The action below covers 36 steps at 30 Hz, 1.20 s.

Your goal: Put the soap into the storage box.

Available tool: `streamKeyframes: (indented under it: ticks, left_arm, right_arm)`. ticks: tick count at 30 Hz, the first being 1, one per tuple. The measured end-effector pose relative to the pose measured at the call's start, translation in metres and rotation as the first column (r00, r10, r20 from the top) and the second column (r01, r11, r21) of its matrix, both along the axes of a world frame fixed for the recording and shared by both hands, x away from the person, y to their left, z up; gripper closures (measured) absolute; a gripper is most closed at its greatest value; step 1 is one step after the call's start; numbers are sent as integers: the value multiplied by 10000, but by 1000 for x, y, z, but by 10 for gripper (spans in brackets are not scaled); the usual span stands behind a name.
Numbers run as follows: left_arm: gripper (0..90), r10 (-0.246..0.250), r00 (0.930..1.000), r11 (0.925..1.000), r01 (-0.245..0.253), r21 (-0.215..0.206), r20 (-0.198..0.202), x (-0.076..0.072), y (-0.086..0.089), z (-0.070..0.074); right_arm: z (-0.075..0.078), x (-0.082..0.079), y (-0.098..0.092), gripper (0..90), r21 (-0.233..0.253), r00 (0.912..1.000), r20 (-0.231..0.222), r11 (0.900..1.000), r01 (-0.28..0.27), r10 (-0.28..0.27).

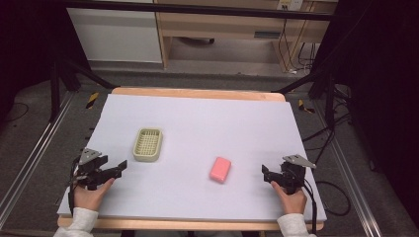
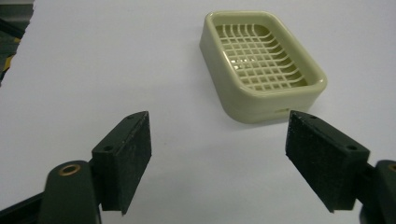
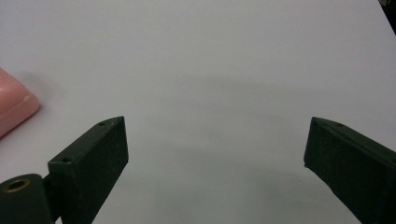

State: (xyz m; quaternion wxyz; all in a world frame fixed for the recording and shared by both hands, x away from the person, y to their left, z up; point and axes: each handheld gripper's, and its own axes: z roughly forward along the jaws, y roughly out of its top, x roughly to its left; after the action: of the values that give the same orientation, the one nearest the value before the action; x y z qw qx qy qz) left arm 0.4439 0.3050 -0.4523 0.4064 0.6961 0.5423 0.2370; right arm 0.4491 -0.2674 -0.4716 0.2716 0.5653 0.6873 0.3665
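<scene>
Left gripper (image 1: 120, 166) and right gripper (image 1: 265, 172), both hand-held, jaws spread wide.

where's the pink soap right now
In the high view the pink soap lies flat on the white table, right of centre near the front, between the soap dish and the right gripper, untouched.

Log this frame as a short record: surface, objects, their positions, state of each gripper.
surface: white sheet over a wooden table
soap dish: beige, slotted, empty, left of centre
soap: pink bar, lying on the sheet right of the dish, apart from it
left gripper: open, near the dish, holding nothing
right gripper: open, right of the soap, holding nothing
</scene>
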Motion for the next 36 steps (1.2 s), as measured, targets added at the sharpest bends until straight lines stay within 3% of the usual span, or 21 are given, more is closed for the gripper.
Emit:
streamKeyframes:
  ticks: [9,20,36]
  left_arm:
    - [280,-99,9997,9980,113,-618,240,-5,-8,6]
    - [300,-549,9983,9984,551,-118,175,-8,-30,8]
    - [294,-1023,9943,9947,1022,56,308,-10,-51,14]
  right_arm:
    - [0,0,0,66,-12,10000,-20,10000,-56,56]
    - [0,-1,1,66,-29,10000,-50,10000,-21,21]
    - [1,-2,3,66,-36,9999,-28,9999,-138,138]
